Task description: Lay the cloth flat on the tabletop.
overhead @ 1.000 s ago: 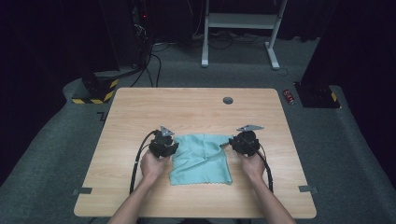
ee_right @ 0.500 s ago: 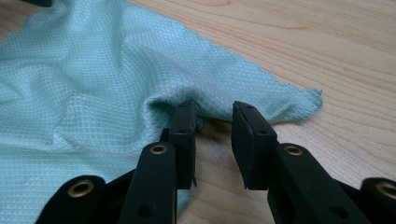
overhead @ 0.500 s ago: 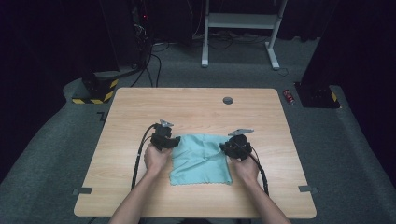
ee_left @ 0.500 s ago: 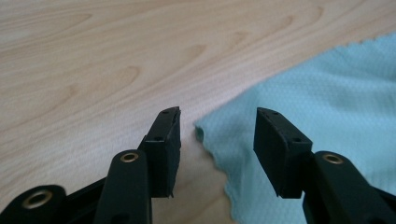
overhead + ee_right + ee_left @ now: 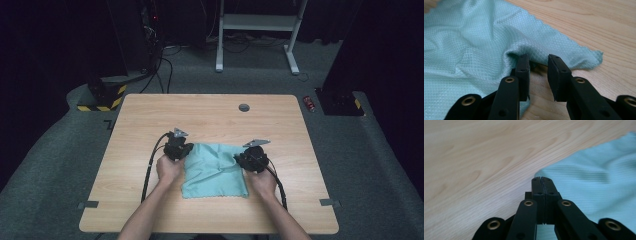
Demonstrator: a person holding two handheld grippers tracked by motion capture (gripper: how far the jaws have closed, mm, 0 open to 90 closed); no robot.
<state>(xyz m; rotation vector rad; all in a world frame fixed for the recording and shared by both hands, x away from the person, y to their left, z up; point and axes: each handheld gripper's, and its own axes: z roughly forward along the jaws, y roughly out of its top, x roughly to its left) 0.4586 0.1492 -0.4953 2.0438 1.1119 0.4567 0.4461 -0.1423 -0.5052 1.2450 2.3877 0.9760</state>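
Left gripper (image 5: 541, 180) jaws pressed together (beside cloth (image 5: 594, 177)); right gripper (image 5: 538, 62) jaws parted.

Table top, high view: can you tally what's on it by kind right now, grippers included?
Teal cloth: 1
Grippers: 2, the left gripper at the cloth's far left corner, the right gripper at its right edge
Round dark grommet in the table: 1
Total: 4

The right claw (image 5: 537, 65) stands parted at the near edge of a rumpled teal cloth (image 5: 474, 40), whose corner points right across the wooden tabletop (image 5: 599, 22).
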